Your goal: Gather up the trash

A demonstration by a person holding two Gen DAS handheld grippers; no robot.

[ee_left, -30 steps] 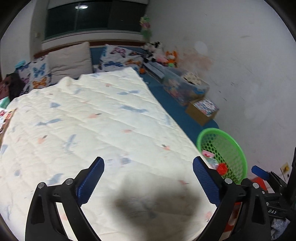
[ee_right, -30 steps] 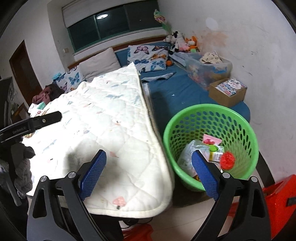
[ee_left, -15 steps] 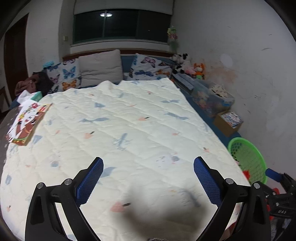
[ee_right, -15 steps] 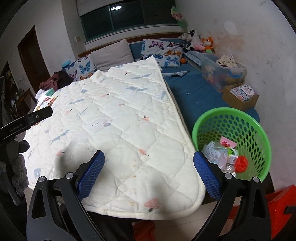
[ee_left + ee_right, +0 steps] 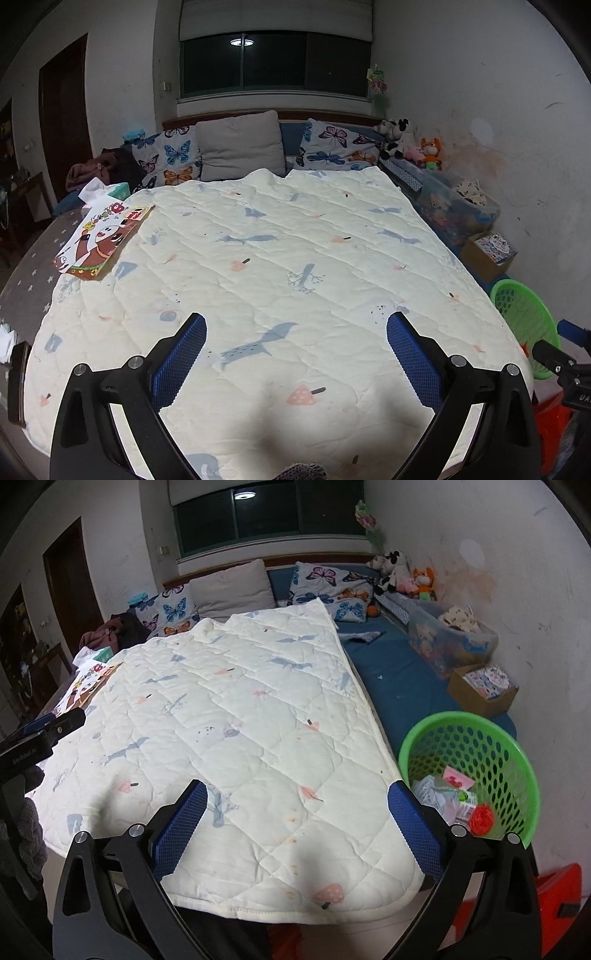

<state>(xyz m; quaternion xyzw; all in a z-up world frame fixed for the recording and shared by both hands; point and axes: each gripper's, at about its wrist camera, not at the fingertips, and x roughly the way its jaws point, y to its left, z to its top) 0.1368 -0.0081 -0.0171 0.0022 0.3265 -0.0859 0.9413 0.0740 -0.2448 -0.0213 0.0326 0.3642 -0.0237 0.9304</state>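
A green mesh basket point(image 5: 522, 775) stands on the floor beside the bed's right corner. It holds crumpled wrappers point(image 5: 434, 792) and a red ball-like piece point(image 5: 482, 818). My right gripper point(image 5: 295, 799) is open and empty over the quilt's near corner, just left of the basket. In the left wrist view my left gripper point(image 5: 295, 332) hovers open and empty above the white quilt point(image 5: 280, 258). The basket point(image 5: 526, 325) shows at that view's right edge. A colourful printed sheet point(image 5: 103, 240) lies at the quilt's left edge. Something white and crumpled point(image 5: 5, 341) sits at the far left edge.
Pillows point(image 5: 240, 149) line the headboard. Along the right wall are plush toys point(image 5: 406, 574), a clear plastic bin point(image 5: 452, 638) and a cardboard box point(image 5: 484, 688) on the blue mattress. A red stool point(image 5: 532, 904) stands by the basket. A teal tissue box point(image 5: 118, 190) and clothes lie at the far left.
Both views have pulled away from the basket and swung left over the bed. The basket has slid toward the right edge in each. Both grippers stayed open.
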